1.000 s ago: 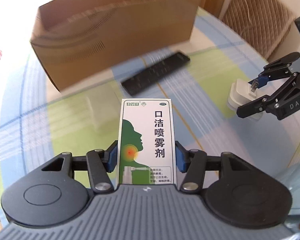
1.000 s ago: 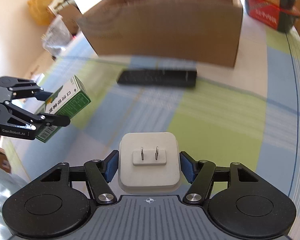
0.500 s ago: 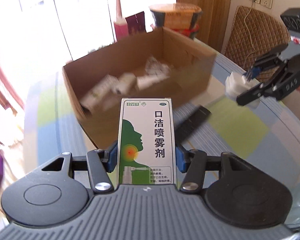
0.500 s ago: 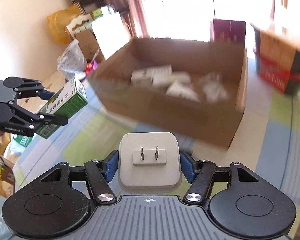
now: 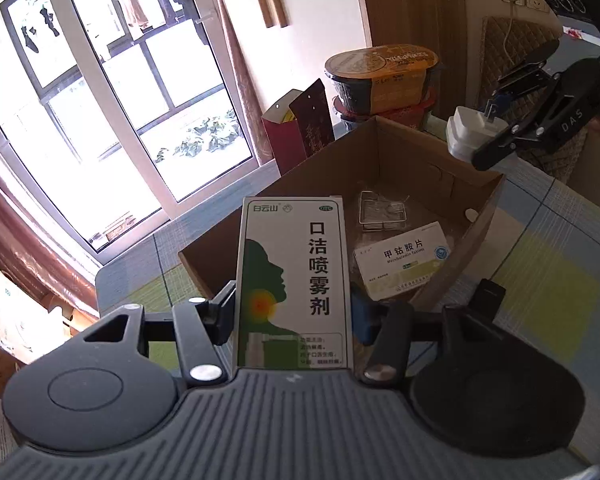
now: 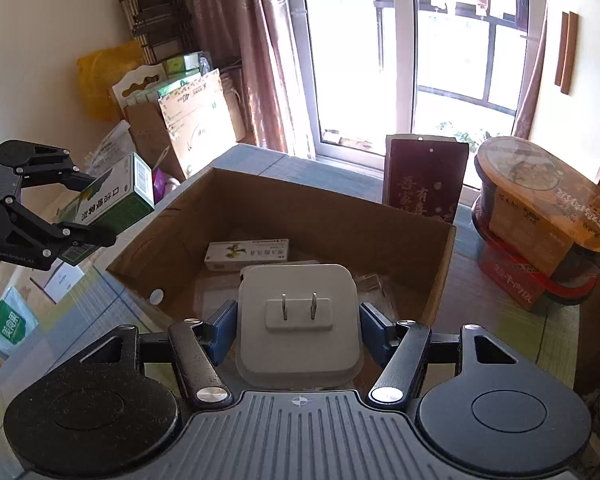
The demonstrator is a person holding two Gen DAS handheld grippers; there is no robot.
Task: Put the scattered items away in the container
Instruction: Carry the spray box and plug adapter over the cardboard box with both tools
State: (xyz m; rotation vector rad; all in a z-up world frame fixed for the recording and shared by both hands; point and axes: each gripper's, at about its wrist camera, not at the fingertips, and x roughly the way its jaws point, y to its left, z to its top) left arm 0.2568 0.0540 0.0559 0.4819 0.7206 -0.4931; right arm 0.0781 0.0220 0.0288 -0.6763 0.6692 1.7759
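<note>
The left gripper [image 5: 294, 314] is clamped on a green-and-white spray box [image 5: 294, 284], blue pads pressing its two long sides, the box upright between the fingers. In the right wrist view the same gripper [image 6: 88, 208] holds this box [image 6: 112, 204] in the air beside the carton's left wall, outside it and above rim height.

The right gripper [image 6: 298, 328] is clamped on a white plug adapter [image 6: 298, 320], its two prongs facing the camera. Seen from the left wrist, that gripper [image 5: 496, 132] carries the adapter [image 5: 470, 132] above the carton's far right corner, clear of the rim.

The open cardboard carton [image 5: 480, 184] lies just ahead of both grippers on the checked tablecloth [image 5: 540, 280]. Its top is fully open and its walls stand straight. Inside, a white pill box [image 5: 402, 260] lies against the right wall, with a clear blister pack [image 5: 382, 214] behind it; a long white-and-green box [image 6: 248, 254] rests toward the back left. Bare floor shows in the middle of the carton.

A dark remote [image 5: 486, 296] lies on the cloth just outside the carton's near right wall. Beyond the far wall stand a dark red bag [image 6: 424, 176] and stacked noodle bowls [image 6: 540, 216], near the carton but apart from it.
</note>
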